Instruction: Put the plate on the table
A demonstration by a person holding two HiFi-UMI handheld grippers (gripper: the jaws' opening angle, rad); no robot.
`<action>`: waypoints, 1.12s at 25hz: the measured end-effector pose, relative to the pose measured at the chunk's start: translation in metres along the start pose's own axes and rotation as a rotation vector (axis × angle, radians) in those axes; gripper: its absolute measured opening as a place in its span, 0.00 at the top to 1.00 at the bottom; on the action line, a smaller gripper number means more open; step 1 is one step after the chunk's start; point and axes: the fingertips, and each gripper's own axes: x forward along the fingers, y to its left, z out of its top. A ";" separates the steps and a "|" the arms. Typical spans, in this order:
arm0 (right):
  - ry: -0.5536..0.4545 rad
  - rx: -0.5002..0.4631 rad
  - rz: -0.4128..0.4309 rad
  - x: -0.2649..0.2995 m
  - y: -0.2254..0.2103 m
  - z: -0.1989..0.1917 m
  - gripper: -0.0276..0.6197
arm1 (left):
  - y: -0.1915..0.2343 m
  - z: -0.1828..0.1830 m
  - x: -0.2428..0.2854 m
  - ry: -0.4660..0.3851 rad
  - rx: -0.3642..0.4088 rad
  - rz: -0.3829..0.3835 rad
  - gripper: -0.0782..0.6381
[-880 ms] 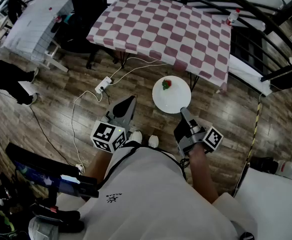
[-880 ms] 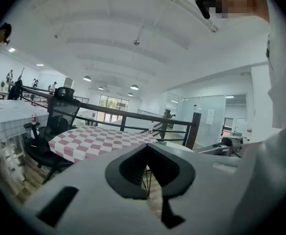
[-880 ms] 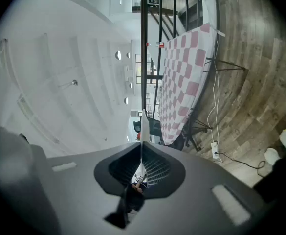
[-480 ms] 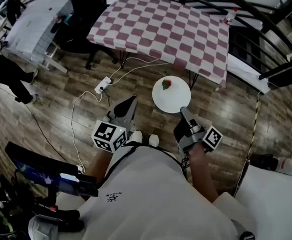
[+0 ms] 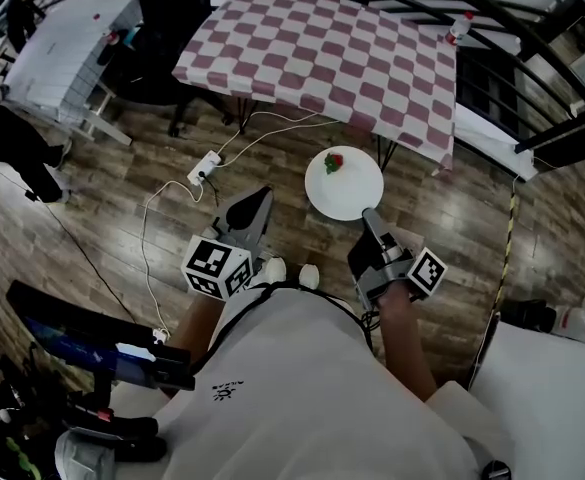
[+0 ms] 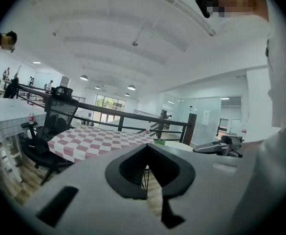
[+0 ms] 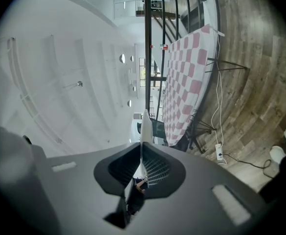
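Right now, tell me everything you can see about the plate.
The plate is round, plain white and smooth. It hangs roughly level above the wood floor, just short of the checked table. The right gripper is shut on its near rim. A small red and green item sits on its far left part. Edge-on in the right gripper view, it looks thin.

Wood floor (image 5: 102,168), checkered table (image 5: 322,48), black railing (image 6: 139,117)

No readable txt, labels or nos. in any view.
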 end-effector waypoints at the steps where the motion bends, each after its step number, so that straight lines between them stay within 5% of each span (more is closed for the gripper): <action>1: -0.002 0.000 0.001 0.001 0.000 -0.002 0.92 | 0.002 0.000 -0.001 0.001 0.000 -0.001 0.89; 28: -0.075 -0.015 0.012 0.026 0.001 -0.072 0.93 | 0.062 -0.016 -0.062 -0.013 -0.015 -0.051 0.89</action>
